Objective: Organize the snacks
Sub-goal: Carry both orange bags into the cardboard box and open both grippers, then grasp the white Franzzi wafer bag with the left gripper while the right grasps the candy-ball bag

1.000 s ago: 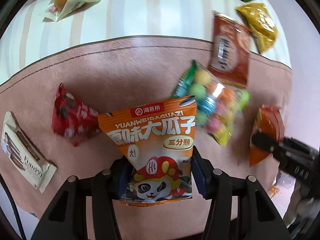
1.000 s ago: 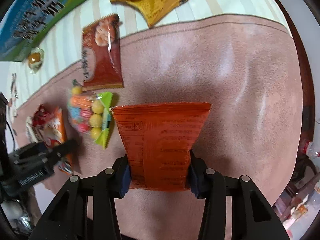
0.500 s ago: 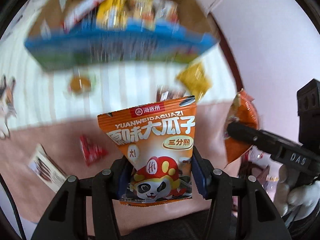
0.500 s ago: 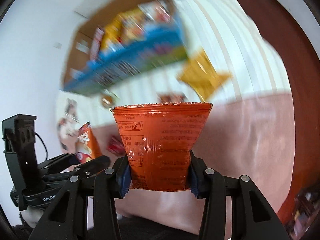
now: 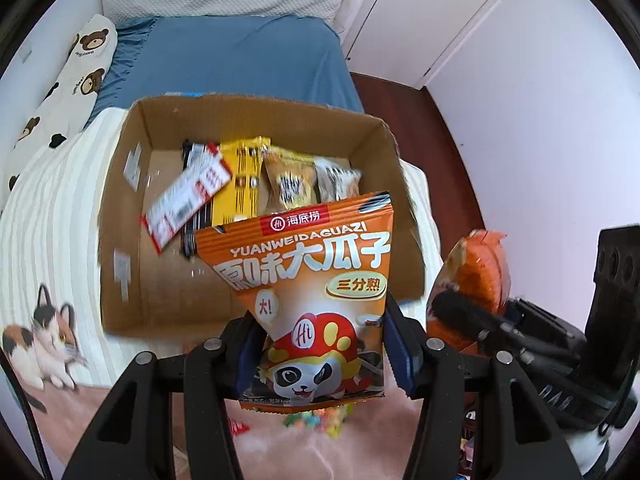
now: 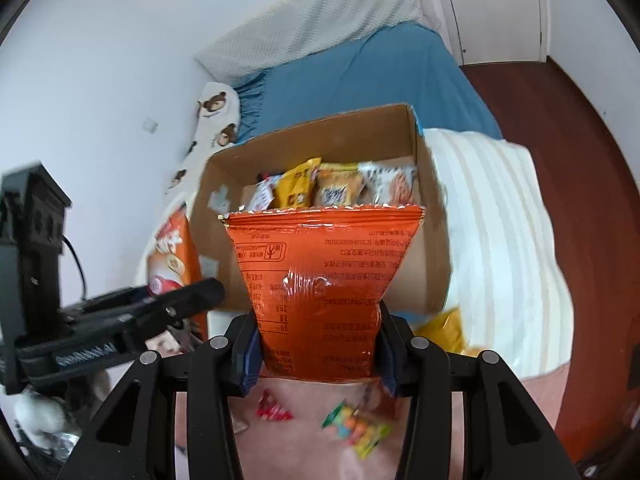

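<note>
The bed (image 5: 240,52) is filling the upper half of both views, with a striped blanket (image 5: 52,216) over its near end. The cardboard box (image 5: 120,208) is sitting open on that blanket, at the centre of each frame. Several snack packets (image 5: 248,176) are standing in a row along its far wall; the near floor of the box is showing bare.

The left gripper (image 5: 324,356) is clamping the lower part of an orange seed bag (image 5: 312,272), which is standing upright in the lower centre of the left wrist view, just in front of the box. The right gripper (image 6: 320,348) is pinching the lower part of a red-orange packet (image 6: 320,264), back face to the camera, likewise in front of the box.

Both bags are appearing light, thin-walled and glossy. The film is likely slippery and is crumpling at the pinch line. The contents are probably loose, so a firm squeeze on the belly risks crushing them. A hold on the flat sealed edge or lower body appears safest.

A small candy bag (image 6: 356,428) and a red wrapper (image 6: 272,408) are lying on the pink cover (image 6: 304,452) at the bottom of the right wrist view.
</note>
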Tool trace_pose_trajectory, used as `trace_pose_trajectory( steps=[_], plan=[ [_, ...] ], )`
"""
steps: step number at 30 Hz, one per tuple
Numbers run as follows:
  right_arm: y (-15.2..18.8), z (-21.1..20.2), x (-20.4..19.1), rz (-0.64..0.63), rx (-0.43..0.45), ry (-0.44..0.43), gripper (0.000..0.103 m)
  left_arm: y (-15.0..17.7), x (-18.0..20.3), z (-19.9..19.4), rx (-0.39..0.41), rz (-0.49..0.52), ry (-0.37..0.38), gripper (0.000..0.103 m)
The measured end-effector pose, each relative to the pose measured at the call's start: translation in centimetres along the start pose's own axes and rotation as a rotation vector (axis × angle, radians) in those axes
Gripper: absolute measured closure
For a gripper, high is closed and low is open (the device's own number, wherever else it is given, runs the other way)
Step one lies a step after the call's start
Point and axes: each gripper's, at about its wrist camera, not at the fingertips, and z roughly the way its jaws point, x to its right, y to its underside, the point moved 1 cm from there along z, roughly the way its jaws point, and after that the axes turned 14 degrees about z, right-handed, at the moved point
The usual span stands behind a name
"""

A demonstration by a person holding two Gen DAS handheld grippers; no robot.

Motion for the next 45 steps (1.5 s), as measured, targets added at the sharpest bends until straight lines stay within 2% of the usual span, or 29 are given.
trace_pose_trajectory(
  steps=[2,6,8,9,10,12,13,15,17,20,23,29,32,37,39,41,45],
  plan=[
    [-1.5,1.6,0.0,-0.007,-0.012,0.041,0.054,-1.1,-0.4,0.9,-0.023,0.002,0.004,0.052],
    [-2.8,5.1,1.0,-0.005,-0.048,0.097,0.054,-3.7,-1.7,5.7,-0.111,-0.016,0.005,0.052],
    [-3.1,6.8,1.6,0.005,-0.077,0.11,0.053,-3.8,-1.8,7.1,-0.143,-0.03,-0.011,0.051],
    [-3.2,7.5,2.0,0.007,-0.1,0.111,0.05,-3.9,-2.1,8.3,-0.172,-0.033,-0.036,0.051],
    [-3.4,8.4,2.2,0.01,-0.129,0.12,0.038,-4.0,-2.1,8.9,-0.188,-0.031,-0.047,0.05],
    [-3.4,9.3,2.4,0.018,-0.15,0.14,0.019,-3.9,-2.3,10.2,-0.223,-0.032,-0.057,0.036],
    [-3.5,9.6,2.5,0.015,-0.155,0.145,0.018,-3.9,-2.4,10.6,-0.228,-0.039,-0.043,0.026],
    [-3.5,9.8,2.5,0.005,-0.156,0.164,0.017,-3.8,-2.4,10.8,-0.215,-0.032,-0.038,0.017],
    [-3.5,10.0,2.6,0.003,-0.161,0.171,0.011,-3.7,-2.2,10.9,-0.215,-0.011,-0.056,0.007],
    [-3.6,10.1,2.6,0.001,-0.156,0.191,0.011,-3.5,-2.0,10.4,-0.201,0.004,-0.07,0.006],
    [-3.5,9.7,2.8,0.007,-0.143,0.188,0.011,-3.3,-1.9,9.2,-0.147,0.004,-0.061,0.006],
    [-1.9,7.2,3.3,0.033,-0.113,0.141,0.011,-2.0,-1.4,4.6,0.049,0.044,-0.101,0.006],
    [-0.3,5.6,3.6,0.042,-0.08,0.126,0.011,-0.1,-1.6,2.6,0.105,0.044,-0.113,0.006],
    [3.5,3.5,4.4,0.053,-0.044,0.11,0.011,6.0,-2.6,0.6,0.128,0.022,-0.223,0.006],
    [5.9,3.8,4.5,0.025,-0.069,0.118,0.011,9.2,-3.8,0.9,0.092,-0.018,-0.26,0.006],
    [8.7,5.4,4.2,-0.052,-0.135,0.151,0.011,11.9,-4.8,1.6,0.049,-0.059,-0.281,0.006],
    [14.4,10.4,3.5,-0.254,-0.275,0.267,0.011,19.2,-7.6,4.2,-0.084,-0.16,-0.322,0.006]
  ],
)
